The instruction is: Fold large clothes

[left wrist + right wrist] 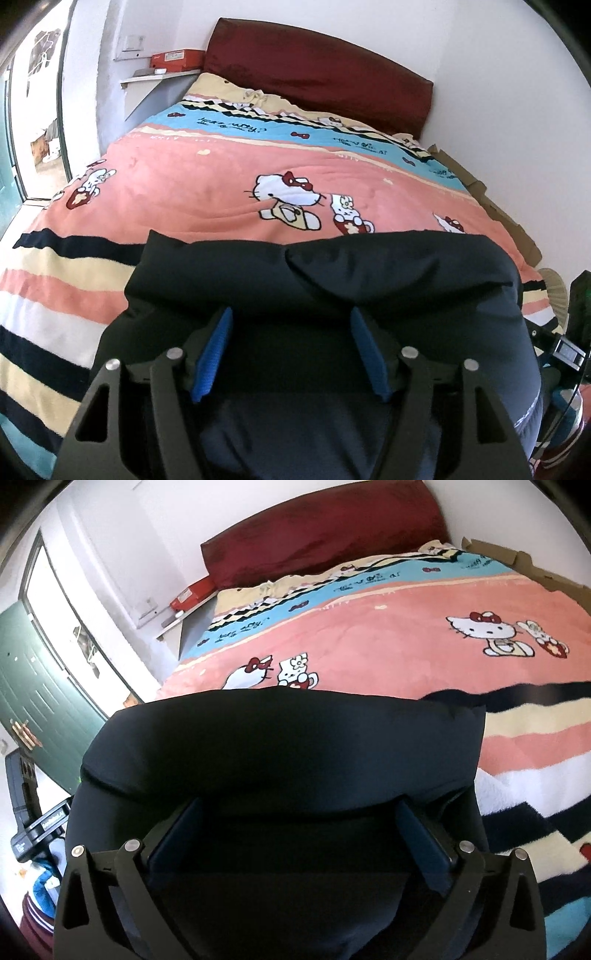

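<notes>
A large dark navy garment [332, 266] lies on the near end of the bed, its far edge doubled over into a thick fold. My left gripper [291, 314] stands open above it. Its blue pads [216, 350] are bare, and their tips reach the fold's near side. In the right wrist view the same garment [277, 738] fills the foreground. My right gripper [299, 805] is spread wide open over it, with cloth below the fingers and nothing pressed between them. The fold's shadow hides both grippers' fingertips.
The bed carries a pink cartoon-cat blanket [184, 206] with stripes, and a dark red headboard cushion [314, 74] stands against the wall. A red box [177, 59] sits on a shelf at the back left. Cardboard [498, 210] lines the bed's right edge. A green door [37, 686] is at the left.
</notes>
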